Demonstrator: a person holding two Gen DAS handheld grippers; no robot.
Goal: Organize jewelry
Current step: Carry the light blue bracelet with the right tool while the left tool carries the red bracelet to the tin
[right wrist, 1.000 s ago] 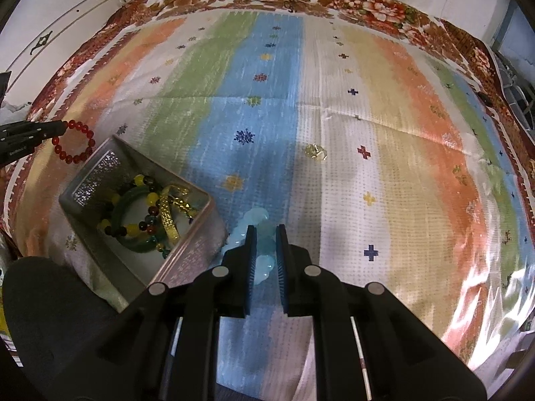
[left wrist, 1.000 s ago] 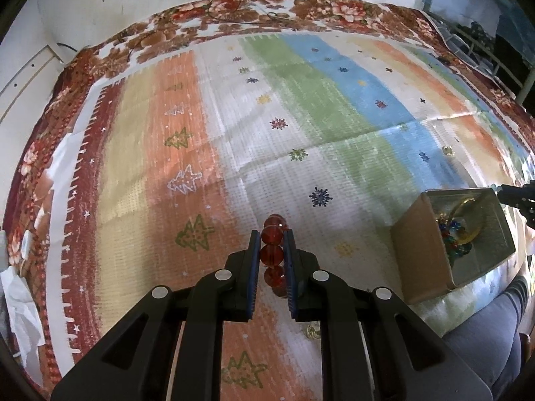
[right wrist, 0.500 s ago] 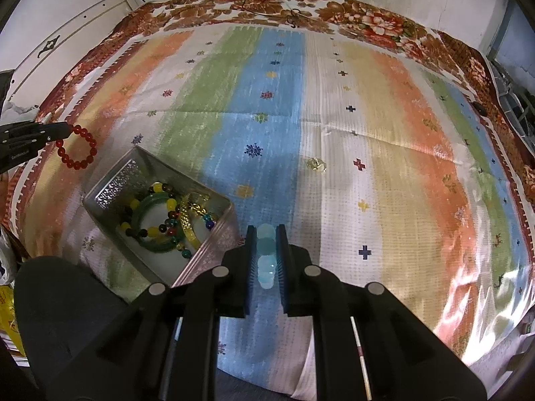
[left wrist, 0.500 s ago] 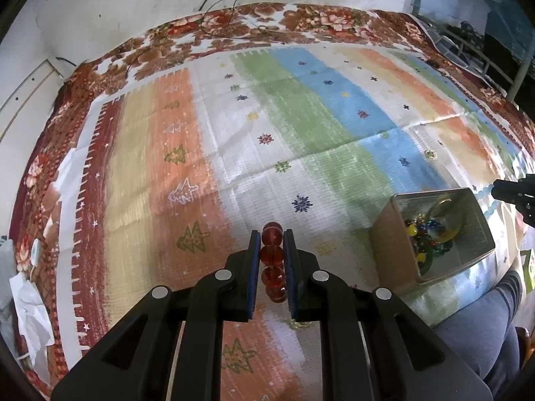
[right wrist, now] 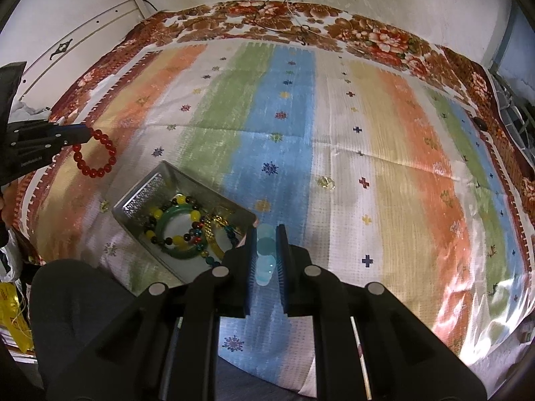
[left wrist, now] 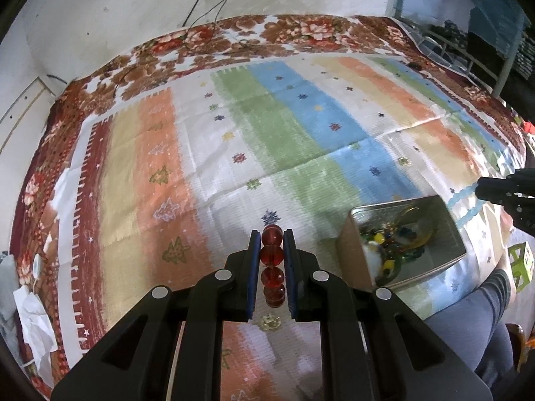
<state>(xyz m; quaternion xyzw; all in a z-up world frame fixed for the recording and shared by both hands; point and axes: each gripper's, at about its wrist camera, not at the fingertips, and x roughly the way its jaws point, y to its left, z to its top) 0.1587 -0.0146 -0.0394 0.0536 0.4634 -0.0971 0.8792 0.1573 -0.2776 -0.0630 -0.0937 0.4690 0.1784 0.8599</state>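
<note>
Striped cloth [right wrist: 367,173] covers the bed. Left claw [left wrist: 271,234] clamps a red bead bracelet [left wrist: 272,257]; right claw [right wrist: 266,230] pinches pale blue beads [right wrist: 265,250], seemingly a bracelet, beside the jewelry tin [right wrist: 140,197] near the bed's front edge.

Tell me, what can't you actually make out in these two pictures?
- Light blue bracelet, right wrist view: mostly hidden between the right tongs.
- Red bead bracelet, left wrist view: only some beads show between the left tongs.
- Tin box, left wrist view: contents blurred.
- Small gold piece: too small to identify.
</note>
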